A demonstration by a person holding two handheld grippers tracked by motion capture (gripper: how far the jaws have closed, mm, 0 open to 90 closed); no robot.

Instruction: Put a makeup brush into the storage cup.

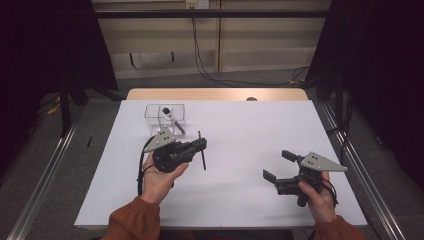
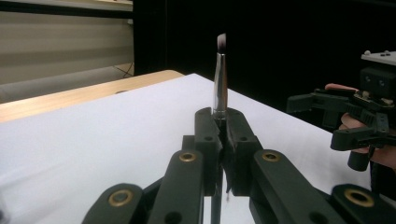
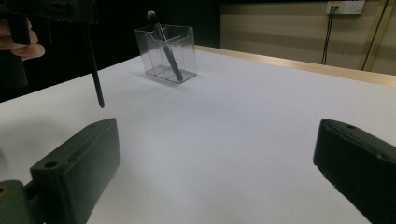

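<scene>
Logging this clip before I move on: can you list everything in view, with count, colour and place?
Makeup brush, held: one, black handle, silver ferrule, dark bristles; clamped upright in the left gripper.
Makeup brush, stored: one, black; leaning inside the clear box.
Clear box: one, transparent plastic; far left of the table.
Table: one, white top, wooden far edge.
Cables: several, black; on the floor and wall behind the table.
Left gripper: black, shut on the held brush.
Right gripper: black, jaws open, nothing between them, near right.
</scene>
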